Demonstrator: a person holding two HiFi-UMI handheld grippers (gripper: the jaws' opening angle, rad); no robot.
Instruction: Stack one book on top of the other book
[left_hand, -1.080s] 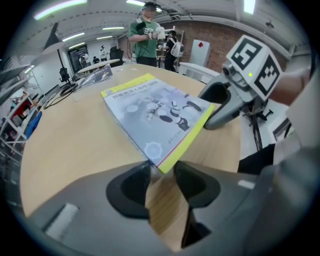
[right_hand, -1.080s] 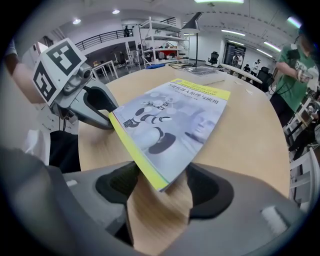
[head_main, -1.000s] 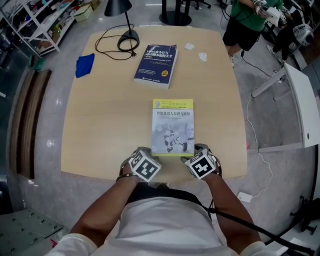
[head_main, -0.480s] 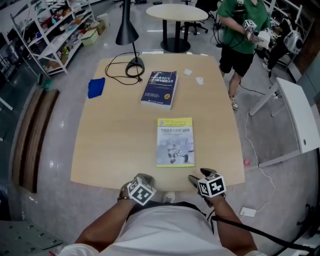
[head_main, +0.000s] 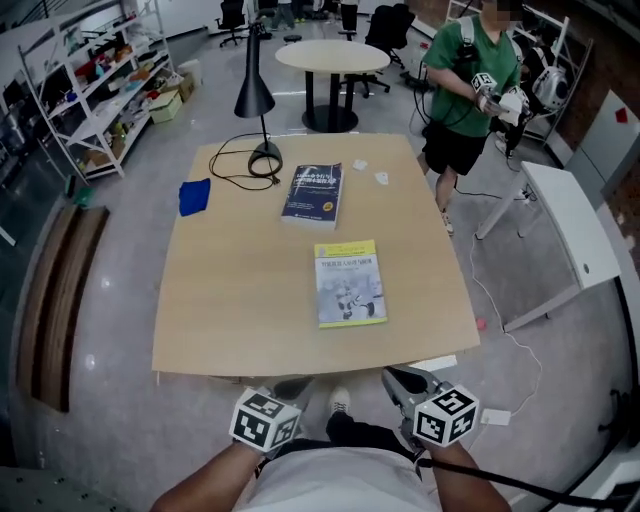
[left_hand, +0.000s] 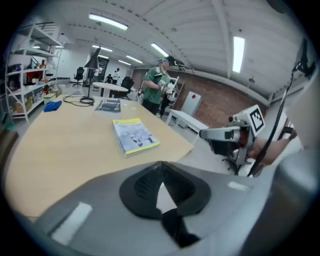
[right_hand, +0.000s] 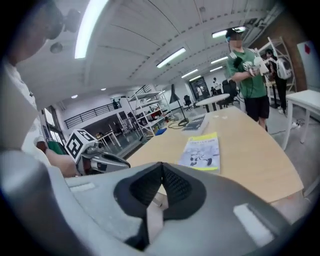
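- Pale wood makes up the surface, which fills the middle of the head view on a grey floor, with shelves at the upper left.
- Right of centre, near the lower edge, the yellow book lies flat.
- Above it in the frame, the blue book lies flat, apart from the yellow one; neither is on the other.
- At the upper left stands a black lamp, with a blue cloth left of the blue book.
- Low in the frame, off the near edge, the left tool has just been closing its jaws; they are clenched on nothing.
- Beside it, the right tool has likewise just been closing and is clenched and empty.
- At the upper right stands a person in a green shirt.
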